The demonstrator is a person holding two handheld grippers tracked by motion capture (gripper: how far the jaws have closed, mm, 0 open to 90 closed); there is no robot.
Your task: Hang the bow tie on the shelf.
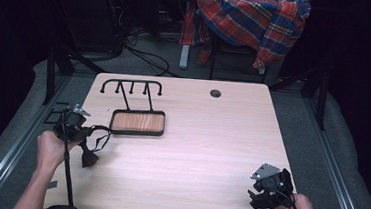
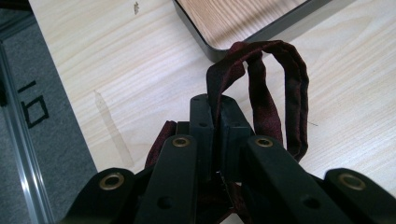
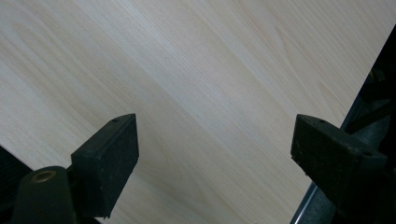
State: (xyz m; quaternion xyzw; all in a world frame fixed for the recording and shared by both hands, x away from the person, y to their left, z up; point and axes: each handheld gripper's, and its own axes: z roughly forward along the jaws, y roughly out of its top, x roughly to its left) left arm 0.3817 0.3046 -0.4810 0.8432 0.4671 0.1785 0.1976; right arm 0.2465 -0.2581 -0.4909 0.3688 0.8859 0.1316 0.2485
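Gripping a dark red tie [image 2: 261,84], the left gripper [image 2: 215,109] has its jaws clamped tight on the fabric, which loops out just ahead of the tips above the table [image 2: 116,70]. Just beyond the loop lies a black-framed stand [image 2: 219,28] with a wooden base. Well apart, the right gripper [image 3: 215,140] stands wide open, holding nothing.

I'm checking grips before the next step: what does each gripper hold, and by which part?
The left gripper pinches a dark red fabric strap near one end of its loop. The right gripper is open over the table, holding nothing.
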